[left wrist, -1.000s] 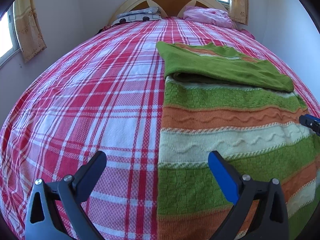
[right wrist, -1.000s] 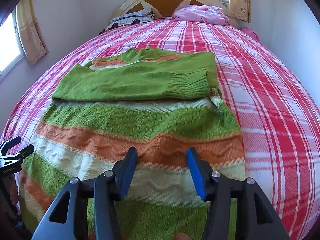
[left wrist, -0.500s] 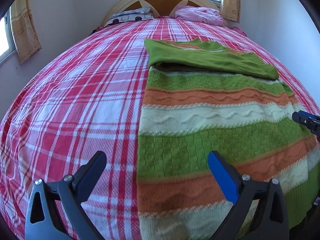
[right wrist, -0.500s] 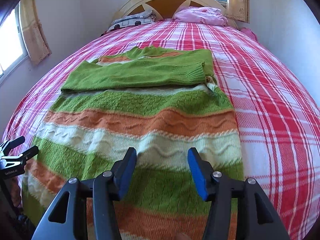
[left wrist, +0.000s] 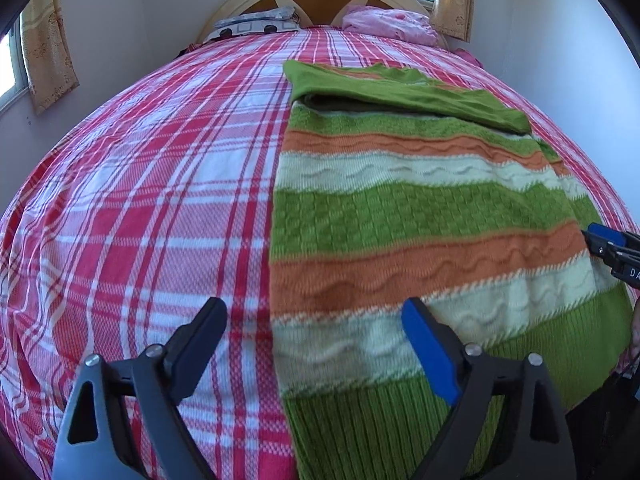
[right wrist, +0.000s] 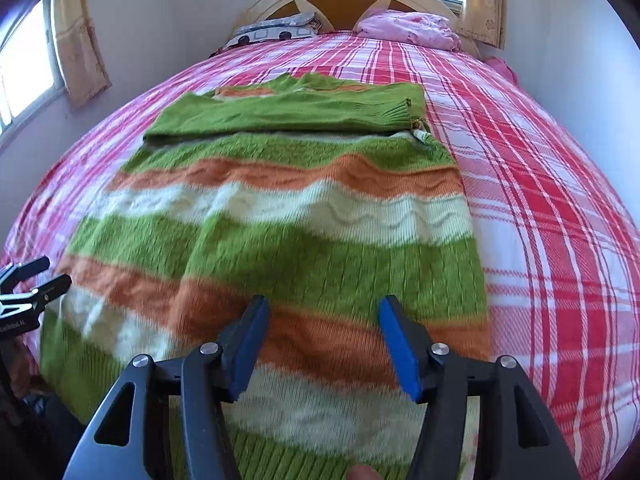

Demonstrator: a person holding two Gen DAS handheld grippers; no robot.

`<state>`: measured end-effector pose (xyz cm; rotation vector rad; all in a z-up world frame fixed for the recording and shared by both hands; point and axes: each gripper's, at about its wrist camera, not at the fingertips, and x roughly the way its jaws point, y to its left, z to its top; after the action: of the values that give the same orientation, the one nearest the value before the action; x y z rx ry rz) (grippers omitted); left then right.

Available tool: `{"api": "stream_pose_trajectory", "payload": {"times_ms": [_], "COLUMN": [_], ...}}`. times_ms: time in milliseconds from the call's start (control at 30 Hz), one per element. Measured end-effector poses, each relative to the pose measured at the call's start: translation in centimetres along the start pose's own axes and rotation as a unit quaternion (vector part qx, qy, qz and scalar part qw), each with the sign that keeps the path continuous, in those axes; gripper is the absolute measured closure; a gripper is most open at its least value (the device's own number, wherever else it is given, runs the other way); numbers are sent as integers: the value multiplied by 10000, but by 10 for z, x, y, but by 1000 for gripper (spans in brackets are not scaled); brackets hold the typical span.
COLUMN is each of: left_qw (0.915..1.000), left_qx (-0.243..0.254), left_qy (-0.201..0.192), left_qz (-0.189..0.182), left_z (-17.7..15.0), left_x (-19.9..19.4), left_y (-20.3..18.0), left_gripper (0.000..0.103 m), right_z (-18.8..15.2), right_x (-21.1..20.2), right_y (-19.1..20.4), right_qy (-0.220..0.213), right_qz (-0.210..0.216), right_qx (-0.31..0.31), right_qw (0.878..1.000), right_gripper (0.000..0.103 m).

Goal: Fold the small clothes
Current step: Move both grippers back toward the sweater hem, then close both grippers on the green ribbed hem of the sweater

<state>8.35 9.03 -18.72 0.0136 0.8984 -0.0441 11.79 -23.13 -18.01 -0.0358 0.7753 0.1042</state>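
Striped knit sweater (left wrist: 420,216) lies flat on the plaid bed (left wrist: 140,184), sleeves folded across its chest. Left tool (left wrist: 314,344) and right tool (right wrist: 320,340) both wide, empty, over the sweater's hem.

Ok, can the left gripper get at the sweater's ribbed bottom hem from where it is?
Probably yes. The left gripper is open above the sweater's left edge, and the ribbed hem lies just below it with nothing on top.

The sweater (left wrist: 420,216) has green, orange and cream stripes. The bed cover (left wrist: 140,184) is red, pink and white checks.
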Motion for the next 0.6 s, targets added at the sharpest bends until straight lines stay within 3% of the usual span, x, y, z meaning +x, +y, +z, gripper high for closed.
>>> {"api": "stream_pose_trajectory", "payload": {"times_ms": [300,600], "left_qw": [9997,9978], "left_qx": [-12,-252], "left_qy": [137,185], "left_qz": [-200,-588], "left_z": [-22,-48], "left_x": [-13,-26], "left_y": [-4,-6], "left_gripper": [30,58], "right_z": [-24,-57], "right_x": [-15,-34], "right_y": [6,4], "right_qy": [52,-21], "right_qz": [-19,31], "right_qx": [-55,138], "right_qw": [10000,9999], "right_gripper": [42,41]}}
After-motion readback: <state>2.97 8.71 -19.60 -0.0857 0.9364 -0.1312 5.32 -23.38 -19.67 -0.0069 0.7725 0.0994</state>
